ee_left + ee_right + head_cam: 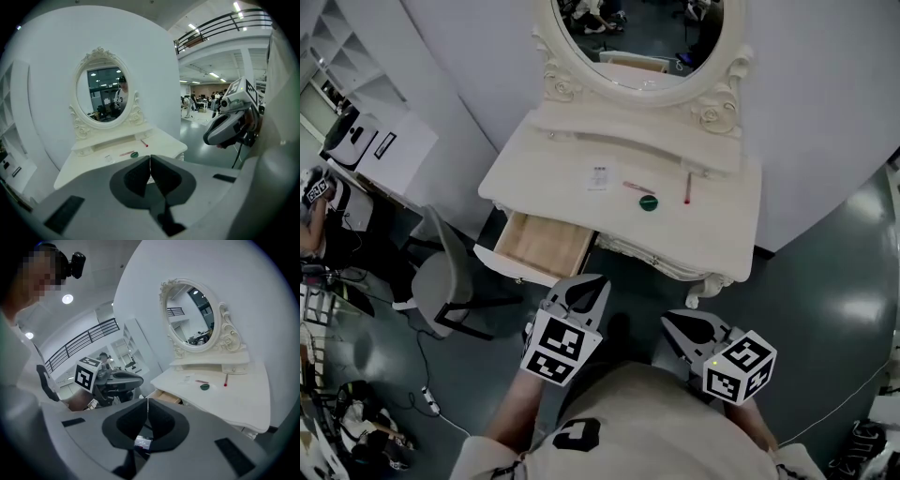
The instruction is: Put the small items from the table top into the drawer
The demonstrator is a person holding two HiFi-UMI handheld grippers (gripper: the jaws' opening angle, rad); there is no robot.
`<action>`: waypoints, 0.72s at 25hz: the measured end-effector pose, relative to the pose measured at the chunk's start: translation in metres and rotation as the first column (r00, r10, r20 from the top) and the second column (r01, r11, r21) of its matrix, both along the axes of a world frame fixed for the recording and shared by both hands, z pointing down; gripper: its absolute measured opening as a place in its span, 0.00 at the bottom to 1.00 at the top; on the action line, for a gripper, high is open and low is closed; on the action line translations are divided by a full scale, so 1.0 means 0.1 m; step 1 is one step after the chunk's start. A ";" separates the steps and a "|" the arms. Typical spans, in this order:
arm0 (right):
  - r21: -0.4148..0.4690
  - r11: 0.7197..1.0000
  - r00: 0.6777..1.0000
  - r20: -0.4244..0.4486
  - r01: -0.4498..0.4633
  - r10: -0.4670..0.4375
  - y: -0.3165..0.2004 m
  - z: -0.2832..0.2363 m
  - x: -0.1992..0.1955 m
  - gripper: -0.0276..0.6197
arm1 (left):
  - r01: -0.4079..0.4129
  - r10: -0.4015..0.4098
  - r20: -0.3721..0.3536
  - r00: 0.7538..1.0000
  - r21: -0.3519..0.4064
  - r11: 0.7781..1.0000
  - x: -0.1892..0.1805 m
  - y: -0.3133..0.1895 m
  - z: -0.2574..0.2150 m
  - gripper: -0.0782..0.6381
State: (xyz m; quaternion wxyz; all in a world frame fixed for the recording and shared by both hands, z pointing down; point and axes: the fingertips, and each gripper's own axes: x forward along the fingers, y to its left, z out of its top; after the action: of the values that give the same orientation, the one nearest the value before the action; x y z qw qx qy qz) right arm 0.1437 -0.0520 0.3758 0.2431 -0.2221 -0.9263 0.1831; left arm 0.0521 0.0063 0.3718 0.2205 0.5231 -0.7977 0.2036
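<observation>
On the white dressing table (pixel 712 234) lie a white card (pixel 598 178), a pink stick (pixel 638 187), a round green item (pixel 649 202) and a red pen (pixel 687 187). Its wooden drawer (pixel 546 246) stands pulled out at the front left. My left gripper (pixel 587 291) is shut and empty, just short of the drawer's front. My right gripper (pixel 686 326) is also shut with nothing in it, near the table's front edge. The left gripper view shows shut jaws (pixel 150 160) and the green item (pixel 134 154) beyond. The right gripper view shows shut jaws (pixel 147 402), the drawer (pixel 168 397) and the pen (pixel 225 380).
An oval mirror (pixel 637 37) in a carved frame stands at the table's back. A grey office chair (pixel 441 281) sits left of the drawer. Cables and clutter (pixel 356 412) lie on the dark floor at the left, and white shelving (pixel 356 66) stands beyond.
</observation>
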 end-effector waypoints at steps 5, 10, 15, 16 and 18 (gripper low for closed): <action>0.026 1.000 1.000 -0.029 -0.004 0.005 0.00 -0.01 -0.22 0.09 | 0.003 -0.003 -0.011 1.000 0.027 1.000 -0.25 0.00 0.02 0.19; 0.067 0.997 0.998 -0.054 0.036 -0.033 0.09 0.03 -0.41 0.09 | 0.054 -0.053 -0.029 0.998 0.026 0.998 -0.56 0.10 0.14 0.19; 0.064 0.998 0.996 -0.084 0.028 -0.022 0.09 0.09 -0.58 0.09 | 0.146 -0.147 -0.009 0.989 -0.021 0.989 -0.91 0.24 0.36 0.19; 0.063 0.998 0.996 -0.089 0.030 -0.024 0.10 0.10 -0.61 0.09 | 0.154 -0.154 -0.014 0.988 -0.022 0.988 -0.96 0.26 0.39 0.19; 0.065 0.997 0.995 -0.099 0.037 -0.031 0.12 0.11 -0.69 0.09 | 0.167 -0.168 -0.023 0.986 -0.026 0.986 -1.07 0.29 0.45 0.19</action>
State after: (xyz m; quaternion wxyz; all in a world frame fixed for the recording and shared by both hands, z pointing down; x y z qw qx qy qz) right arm 0.0745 -0.0397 0.3871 0.2984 -0.2204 -0.9151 0.1583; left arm -0.0548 0.0355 0.4168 0.2532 0.4539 -0.8335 0.1875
